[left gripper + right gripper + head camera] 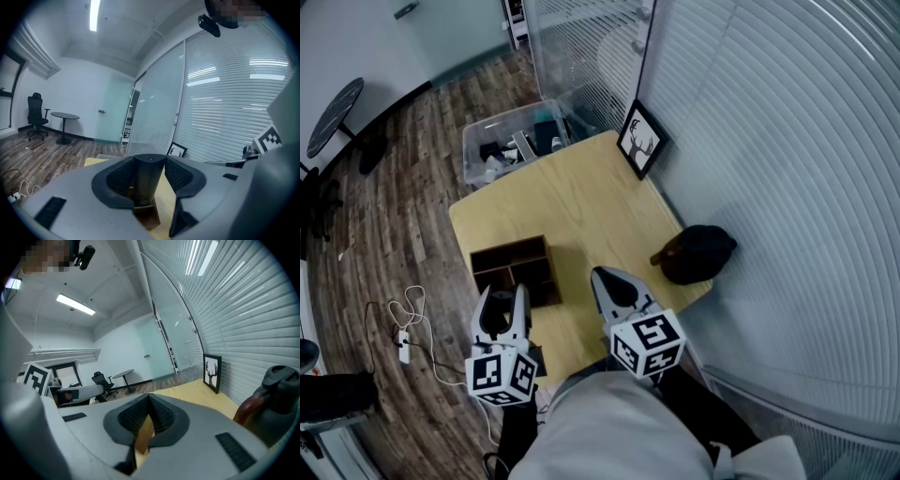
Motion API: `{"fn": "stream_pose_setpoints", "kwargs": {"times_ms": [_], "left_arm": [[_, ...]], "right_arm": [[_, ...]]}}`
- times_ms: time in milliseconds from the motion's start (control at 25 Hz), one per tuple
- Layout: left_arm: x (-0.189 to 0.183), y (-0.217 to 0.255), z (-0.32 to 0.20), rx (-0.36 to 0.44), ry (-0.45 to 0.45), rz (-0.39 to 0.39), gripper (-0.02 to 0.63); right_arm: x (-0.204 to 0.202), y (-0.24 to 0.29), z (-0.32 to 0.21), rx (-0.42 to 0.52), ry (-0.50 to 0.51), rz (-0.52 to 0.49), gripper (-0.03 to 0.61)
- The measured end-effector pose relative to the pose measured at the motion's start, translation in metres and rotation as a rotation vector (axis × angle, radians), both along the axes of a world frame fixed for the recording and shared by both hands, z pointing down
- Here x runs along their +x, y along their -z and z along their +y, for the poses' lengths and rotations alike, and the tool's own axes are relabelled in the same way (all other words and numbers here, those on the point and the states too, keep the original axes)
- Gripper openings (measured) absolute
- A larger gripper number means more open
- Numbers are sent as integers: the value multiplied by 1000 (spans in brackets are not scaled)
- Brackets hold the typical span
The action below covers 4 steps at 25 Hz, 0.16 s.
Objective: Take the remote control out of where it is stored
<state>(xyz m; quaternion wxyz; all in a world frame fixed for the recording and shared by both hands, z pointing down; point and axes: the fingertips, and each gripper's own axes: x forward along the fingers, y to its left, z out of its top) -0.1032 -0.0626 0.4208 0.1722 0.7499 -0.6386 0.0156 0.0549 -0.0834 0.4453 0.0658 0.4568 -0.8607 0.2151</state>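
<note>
Left gripper [504, 296]: my jaws pinch the remote control [149, 180]; seemingly clear of the wooden organiser [511, 255]
Right gripper [602, 276]: jaws pressed together; empty
Remaining: little, I judge

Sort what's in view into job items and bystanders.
Job: remote control, gripped by left hand-held gripper; wooden organizer.
Lying about: deer picture, plastic bin, dark object, floor cables.

bare table [572, 202] lies open ahead of the right tongs [602, 279], up to the frame [640, 139]. box [514, 265] stands just ahead of the left tongs [503, 295]; bag [698, 253] blocks the right tongs' right side.
</note>
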Motion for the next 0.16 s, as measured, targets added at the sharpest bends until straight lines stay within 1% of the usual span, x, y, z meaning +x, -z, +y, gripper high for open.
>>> {"fn": "stream_pose_setpoints", "kwargs": {"times_ms": [160], "left_arm": [[2, -1, -1, 1, -3, 3, 213]], "right_arm": [[1, -2, -2, 2, -2, 0, 3]]}}
